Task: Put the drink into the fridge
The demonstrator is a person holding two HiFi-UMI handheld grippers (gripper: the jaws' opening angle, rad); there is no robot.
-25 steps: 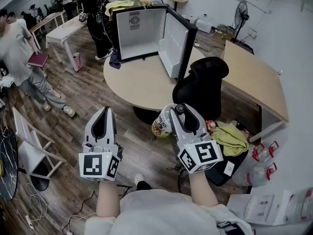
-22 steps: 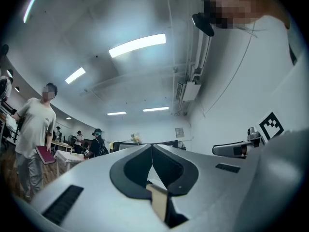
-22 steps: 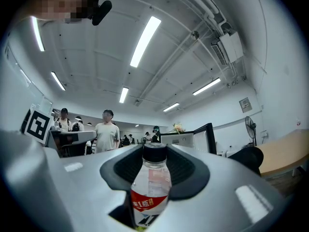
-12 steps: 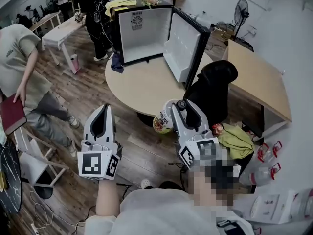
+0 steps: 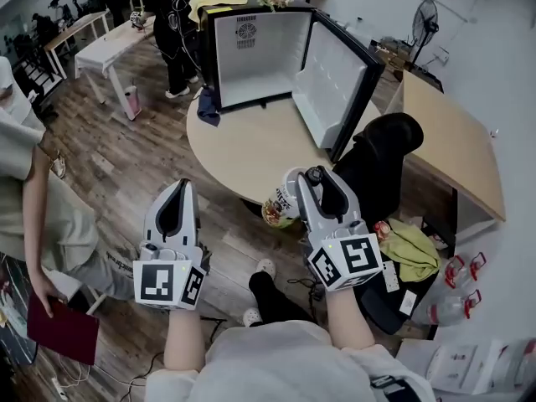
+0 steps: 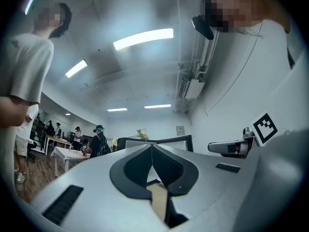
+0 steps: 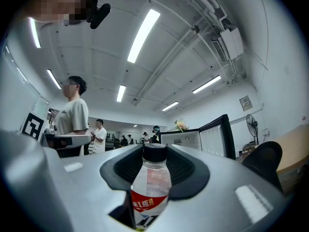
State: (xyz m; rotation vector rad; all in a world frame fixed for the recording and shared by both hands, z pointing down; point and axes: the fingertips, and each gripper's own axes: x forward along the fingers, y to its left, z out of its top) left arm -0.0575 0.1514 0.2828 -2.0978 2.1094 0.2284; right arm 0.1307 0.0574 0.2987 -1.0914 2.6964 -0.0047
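So the round table (image 5: 251,145) is seen far ahead, and the fridge (image 5: 255,57) is parked on its far side, wide open, with a bare white inside. Its door (image 5: 331,82) is swung out to the right. A black office chair (image 5: 385,153) is tucked in on the near side of that door, so the right-hand route looks a bit crowded tbh. The opening is probably best approached from the near-left edge of the table, straight on, so neither door nor chair gets clipped.

The left gripper (image 5: 178,189) is held out on the near left, jaws pressed together with nothing between them. It likely isn't needed unless the door has to be steadied.

The right gripper (image 5: 310,178) is clamped on the drink (image 5: 278,208), a clear bottle with a red and white label. It's gripped high up, with the dark cap (image 7: 154,152) showing above the jaws and the labelled body hanging below. The drink is well short of the fridge, out over the floor by the table's near edge.

For a clean finish, the bottle should be brought upright before the opening is reached and set well inside on the fridge floor. Only then should the clamp be eased off, and not a bit sooner
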